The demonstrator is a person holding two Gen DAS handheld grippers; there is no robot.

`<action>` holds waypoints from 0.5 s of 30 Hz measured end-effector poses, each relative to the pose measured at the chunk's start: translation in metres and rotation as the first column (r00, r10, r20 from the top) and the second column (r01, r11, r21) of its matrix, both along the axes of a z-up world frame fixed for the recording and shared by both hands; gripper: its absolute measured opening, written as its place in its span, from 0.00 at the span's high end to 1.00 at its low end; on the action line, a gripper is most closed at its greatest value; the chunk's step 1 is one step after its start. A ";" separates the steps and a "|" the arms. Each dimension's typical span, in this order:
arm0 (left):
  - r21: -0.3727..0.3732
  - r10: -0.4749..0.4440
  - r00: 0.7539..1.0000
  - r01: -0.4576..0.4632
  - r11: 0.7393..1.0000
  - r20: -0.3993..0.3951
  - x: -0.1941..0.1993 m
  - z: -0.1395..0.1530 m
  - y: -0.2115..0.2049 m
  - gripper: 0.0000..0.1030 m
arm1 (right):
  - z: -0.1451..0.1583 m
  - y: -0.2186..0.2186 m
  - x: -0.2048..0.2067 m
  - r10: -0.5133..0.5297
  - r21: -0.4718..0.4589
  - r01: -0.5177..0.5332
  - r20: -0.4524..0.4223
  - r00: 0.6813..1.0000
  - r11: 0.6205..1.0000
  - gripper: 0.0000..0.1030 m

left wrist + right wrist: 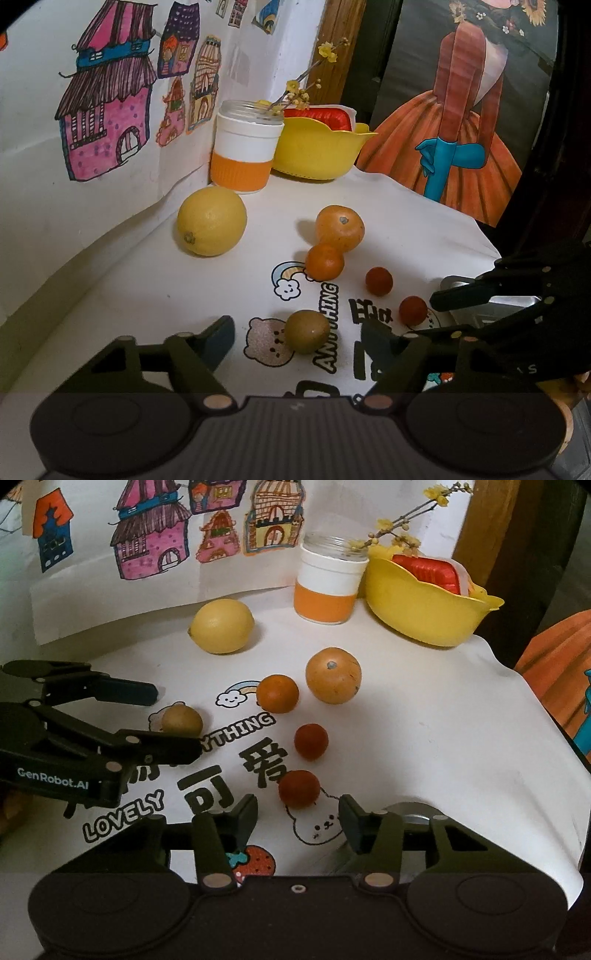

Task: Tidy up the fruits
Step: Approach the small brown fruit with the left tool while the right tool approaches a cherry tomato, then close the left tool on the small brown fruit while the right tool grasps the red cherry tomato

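Observation:
A brown kiwi (306, 331) lies on the printed white cloth between the fingers of my open left gripper (297, 332). The right wrist view shows the same kiwi (183, 720) inside that left gripper (170, 722). My right gripper (299, 814) is open, with a small red fruit (299, 788) just ahead of its fingertips. A second red fruit (311, 741), a mandarin (277, 693), a large orange (333, 675) and a lemon (221, 626) lie farther back. The yellow bowl (424, 609) stands at the back right with a red packet in it.
An orange-and-white jar (328, 587) with flower twigs stands beside the bowl. Drawings of houses cover the back wall. The cloth drops off at the table's right edge (546, 716). A silver metal object (413, 812) lies by my right gripper's right finger.

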State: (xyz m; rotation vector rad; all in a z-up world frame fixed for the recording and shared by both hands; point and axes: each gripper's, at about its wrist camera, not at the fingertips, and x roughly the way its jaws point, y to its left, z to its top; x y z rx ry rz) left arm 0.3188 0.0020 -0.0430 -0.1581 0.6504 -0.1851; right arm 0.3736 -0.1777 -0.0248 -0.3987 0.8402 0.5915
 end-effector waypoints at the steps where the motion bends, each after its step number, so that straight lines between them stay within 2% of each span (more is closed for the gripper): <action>1: 0.000 -0.001 1.000 0.001 1.000 0.000 0.000 0.000 0.000 0.29 | 0.000 0.001 0.001 0.001 0.003 -0.001 -0.005 1.000 1.000 0.53; 8: 0.002 -0.034 0.999 0.034 0.999 0.000 -0.002 0.001 -0.004 0.47 | 0.002 -0.003 0.017 -0.047 0.050 0.050 -0.057 0.997 0.998 0.59; 15: 0.011 -0.048 0.999 0.048 0.999 -0.003 -0.002 0.001 -0.008 0.58 | -0.001 -0.004 0.021 -0.046 0.063 0.052 -0.093 0.995 0.997 0.62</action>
